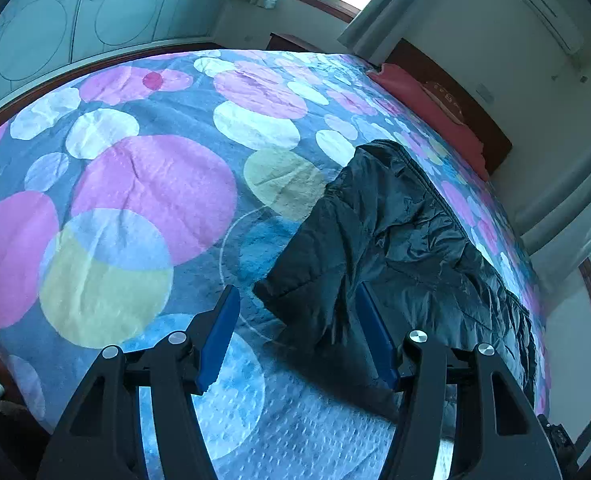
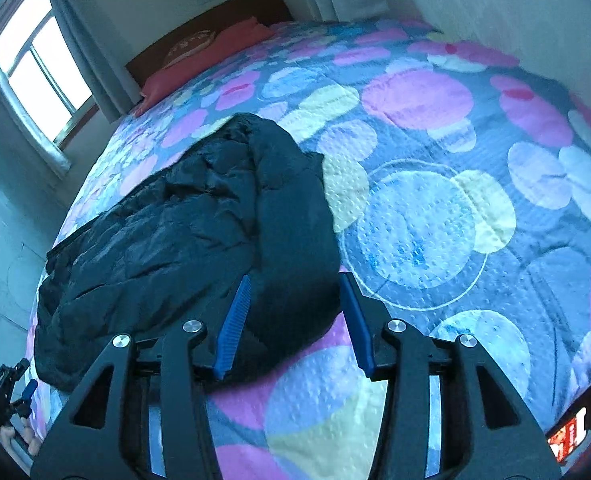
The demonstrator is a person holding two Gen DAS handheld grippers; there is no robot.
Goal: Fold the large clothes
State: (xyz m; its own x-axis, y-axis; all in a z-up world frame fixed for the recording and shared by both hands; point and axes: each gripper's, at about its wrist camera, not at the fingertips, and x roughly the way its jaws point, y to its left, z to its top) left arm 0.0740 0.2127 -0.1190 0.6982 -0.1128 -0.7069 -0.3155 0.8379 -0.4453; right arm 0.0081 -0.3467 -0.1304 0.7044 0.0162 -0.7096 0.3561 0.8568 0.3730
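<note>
Just ahead of both tongs, one dark, shiny quilted jacket [image 1: 407,248] is lying crumpled and partly folded on the bed [image 1: 143,184], its near edge disappearing behind the blue pads. Left tongs [image 1: 297,332] and right tongs [image 2: 295,316] are standing partly open, gripping nothing.

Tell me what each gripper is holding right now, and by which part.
Nothing is held. The left gripper and the right gripper both stand open above the dark jacket, which lies folded on the bedspread; no pad presses on it.
</note>
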